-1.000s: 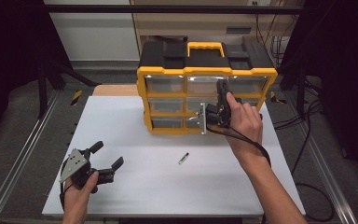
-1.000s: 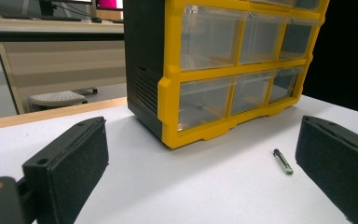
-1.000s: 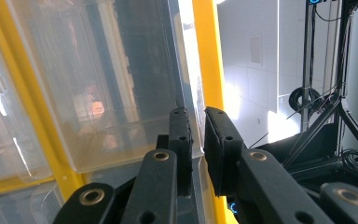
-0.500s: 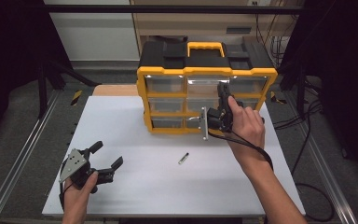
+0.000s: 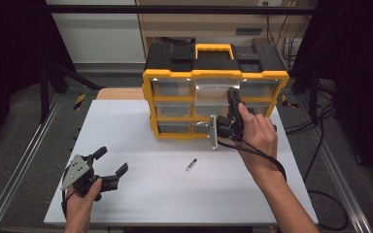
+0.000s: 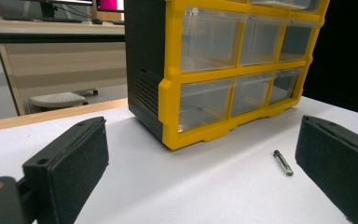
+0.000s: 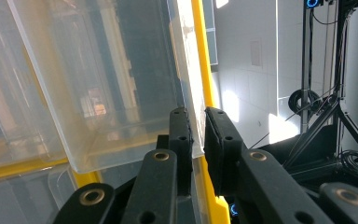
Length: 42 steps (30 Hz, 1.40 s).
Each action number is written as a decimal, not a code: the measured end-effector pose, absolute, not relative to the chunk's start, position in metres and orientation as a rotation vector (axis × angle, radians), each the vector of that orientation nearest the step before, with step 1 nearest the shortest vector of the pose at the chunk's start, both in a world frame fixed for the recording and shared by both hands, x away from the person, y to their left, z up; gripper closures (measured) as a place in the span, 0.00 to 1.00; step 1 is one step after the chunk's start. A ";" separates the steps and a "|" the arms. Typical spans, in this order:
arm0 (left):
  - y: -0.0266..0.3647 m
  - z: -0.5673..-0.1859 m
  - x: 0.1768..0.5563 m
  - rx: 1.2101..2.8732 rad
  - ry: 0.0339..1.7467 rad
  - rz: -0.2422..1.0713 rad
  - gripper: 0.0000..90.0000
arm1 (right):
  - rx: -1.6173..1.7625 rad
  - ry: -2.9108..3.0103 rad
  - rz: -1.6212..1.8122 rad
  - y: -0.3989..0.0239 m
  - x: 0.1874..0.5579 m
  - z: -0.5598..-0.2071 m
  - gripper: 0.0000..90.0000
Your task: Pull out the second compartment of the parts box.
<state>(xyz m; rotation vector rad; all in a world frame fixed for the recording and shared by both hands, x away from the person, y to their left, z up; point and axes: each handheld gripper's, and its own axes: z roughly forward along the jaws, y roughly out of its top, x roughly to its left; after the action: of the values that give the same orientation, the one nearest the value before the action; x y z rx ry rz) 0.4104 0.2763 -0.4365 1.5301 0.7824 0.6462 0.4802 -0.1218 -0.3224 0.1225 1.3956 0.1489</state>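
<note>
A yellow and black drawer cabinet (image 5: 150, 107) with clear drawers stands at the back of the white table. My right gripper (image 5: 222, 128) is at the bottom-row middle drawer (image 5: 201, 127), turned on its side. In the right gripper view, my right gripper (image 7: 198, 126) is shut on the front lip of that clear drawer (image 7: 98, 93), which stands a little out of the frame. My left gripper (image 5: 111, 161) rests open near the table's front left corner, with nothing between its jaws. In the left gripper view, my left gripper (image 6: 200, 154) faces the cabinet (image 6: 168, 93).
A small dark cylindrical bit (image 5: 190, 164) lies loose on the white table (image 5: 126, 126) in front of the cabinet, also seen as a bit (image 6: 283, 162) near my left gripper's right jaw. Metal rails run along both table sides. Cables hang at the right.
My right gripper has drawn back slightly toward the person with the drawer's lip in it, and the drawer has slid out a little. The left gripper has not moved.
</note>
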 end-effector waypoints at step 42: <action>0.276 -0.437 0.410 1.535 0.781 0.648 0.03 | 0.131 1.408 0.175 -0.123 0.456 -0.323 0.89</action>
<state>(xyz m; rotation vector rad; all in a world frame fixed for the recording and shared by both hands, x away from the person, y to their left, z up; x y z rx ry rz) 0.4103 0.2758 -0.4366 1.5349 0.7809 0.6479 0.4563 -0.1229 -0.3232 0.1310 1.4079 0.1750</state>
